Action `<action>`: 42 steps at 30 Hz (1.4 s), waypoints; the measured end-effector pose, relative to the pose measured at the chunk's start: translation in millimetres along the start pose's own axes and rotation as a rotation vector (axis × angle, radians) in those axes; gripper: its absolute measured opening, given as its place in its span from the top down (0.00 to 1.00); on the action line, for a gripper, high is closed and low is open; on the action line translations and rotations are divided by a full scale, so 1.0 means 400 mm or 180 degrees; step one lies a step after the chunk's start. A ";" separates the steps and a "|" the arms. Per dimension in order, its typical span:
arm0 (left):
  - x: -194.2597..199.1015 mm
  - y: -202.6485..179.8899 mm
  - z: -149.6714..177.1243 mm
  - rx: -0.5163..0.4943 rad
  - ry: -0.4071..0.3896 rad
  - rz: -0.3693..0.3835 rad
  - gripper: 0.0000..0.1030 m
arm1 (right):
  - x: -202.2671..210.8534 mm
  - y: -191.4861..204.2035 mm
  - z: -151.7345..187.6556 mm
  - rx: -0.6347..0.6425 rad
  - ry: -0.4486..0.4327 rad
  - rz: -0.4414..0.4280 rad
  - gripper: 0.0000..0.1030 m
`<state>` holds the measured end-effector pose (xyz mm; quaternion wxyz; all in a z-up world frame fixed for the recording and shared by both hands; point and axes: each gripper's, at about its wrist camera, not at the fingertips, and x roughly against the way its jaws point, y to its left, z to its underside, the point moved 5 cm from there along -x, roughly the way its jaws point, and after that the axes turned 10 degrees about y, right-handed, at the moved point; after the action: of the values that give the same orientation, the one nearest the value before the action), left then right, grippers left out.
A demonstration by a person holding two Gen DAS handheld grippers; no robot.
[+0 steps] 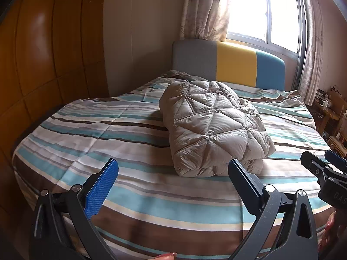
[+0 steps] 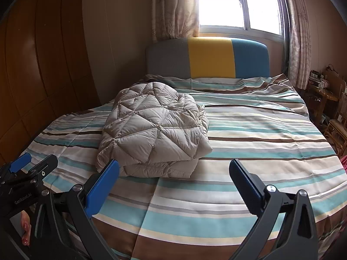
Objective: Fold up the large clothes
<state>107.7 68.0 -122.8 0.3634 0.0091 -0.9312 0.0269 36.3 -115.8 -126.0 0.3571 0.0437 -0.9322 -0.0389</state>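
A grey-beige quilted down garment [image 1: 213, 127] lies folded in a thick bundle on the striped bedspread [image 1: 97, 134]. It also shows in the right wrist view [image 2: 155, 130], left of centre. My left gripper [image 1: 173, 169] is open and empty, held just short of the bundle's near edge. My right gripper [image 2: 174, 169] is open and empty, with its left finger in front of the bundle's near corner. The right gripper shows at the right edge of the left wrist view [image 1: 323, 164]; the left gripper shows at the left edge of the right wrist view [image 2: 32, 162].
The bed has a grey, yellow and blue headboard [image 2: 208, 57] under a bright window [image 2: 238, 4] with curtains. A brown wooden wardrobe [image 1: 43, 54] stands at the left. Wooden and wicker furniture [image 2: 334, 112] crowds the right side.
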 end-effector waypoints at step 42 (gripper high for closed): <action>-0.009 -0.015 0.012 0.0017 0.0040 -0.0088 0.03 | -0.011 -0.006 0.007 -0.0011 0.0063 -0.0034 0.02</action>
<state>107.5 61.6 -128.4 0.3694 0.0229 -0.9287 0.0245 37.8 -117.8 -131.5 0.3662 0.0484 -0.9283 -0.0419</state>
